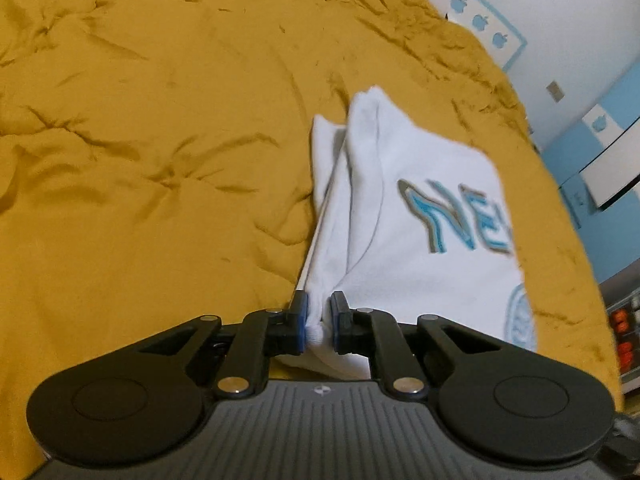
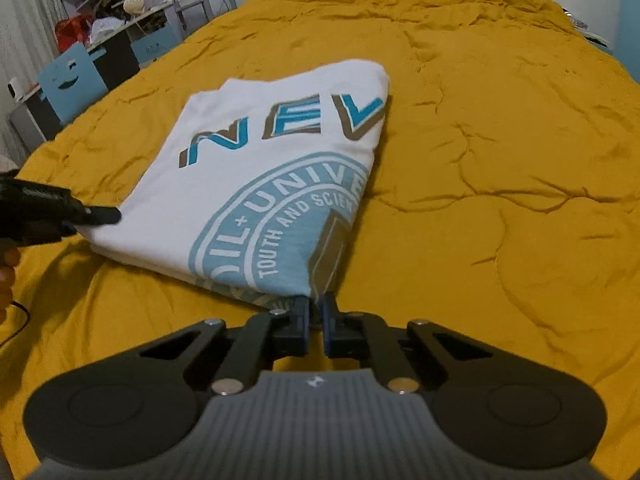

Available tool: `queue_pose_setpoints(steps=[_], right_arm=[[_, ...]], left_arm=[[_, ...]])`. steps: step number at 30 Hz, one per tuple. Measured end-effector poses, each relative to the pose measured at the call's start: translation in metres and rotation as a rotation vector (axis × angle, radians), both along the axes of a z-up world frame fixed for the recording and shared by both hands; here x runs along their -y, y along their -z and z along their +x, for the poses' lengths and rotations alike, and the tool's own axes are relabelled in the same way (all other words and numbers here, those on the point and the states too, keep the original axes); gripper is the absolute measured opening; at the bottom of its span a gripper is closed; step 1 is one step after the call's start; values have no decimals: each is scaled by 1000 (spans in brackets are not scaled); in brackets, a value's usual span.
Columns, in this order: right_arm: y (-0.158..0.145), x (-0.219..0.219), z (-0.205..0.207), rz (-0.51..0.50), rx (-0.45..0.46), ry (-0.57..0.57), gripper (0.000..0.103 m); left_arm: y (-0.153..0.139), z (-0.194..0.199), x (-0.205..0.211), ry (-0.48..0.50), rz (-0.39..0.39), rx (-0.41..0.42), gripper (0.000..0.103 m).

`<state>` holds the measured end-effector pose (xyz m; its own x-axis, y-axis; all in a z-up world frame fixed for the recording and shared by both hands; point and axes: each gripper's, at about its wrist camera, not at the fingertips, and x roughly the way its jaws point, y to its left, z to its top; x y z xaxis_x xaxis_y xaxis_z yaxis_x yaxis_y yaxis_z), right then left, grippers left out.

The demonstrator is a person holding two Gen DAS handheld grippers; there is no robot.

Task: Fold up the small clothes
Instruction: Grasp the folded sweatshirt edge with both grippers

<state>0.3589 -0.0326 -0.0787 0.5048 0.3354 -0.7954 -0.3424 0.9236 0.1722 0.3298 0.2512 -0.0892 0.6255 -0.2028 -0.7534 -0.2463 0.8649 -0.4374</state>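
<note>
Spread over the bed, a mustard quilt (image 2: 500, 160) carries the half-folded white T-shirt (image 2: 260, 184), its near corners pinched by the closed left tool (image 1: 319, 326) and right tool (image 2: 315, 322), likely ready for lifting together into the final fold.

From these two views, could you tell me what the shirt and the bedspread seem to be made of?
Shirt: soft white knit, likely cotton jersey; it folds limply and carries a matte printed logo.
Bedspread: mustard woven cloth, probably cotton, matte, padded-looking with crinkled creases.
</note>
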Motion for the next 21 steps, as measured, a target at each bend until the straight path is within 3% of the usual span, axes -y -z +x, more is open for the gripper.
queue_pose_setpoints(steps=[6,16,21], right_arm=[[8,8,3,-4,-38,-6,0],[14,14,8,11,-75,-11,0],[11,25,11,18,-124,-4,0]], left_arm=[[-7,7,13,-4,88,-59,14],[-9,-7,13,-88,83,-147,21],[-20,-9,16,-18,134,-237,27]])
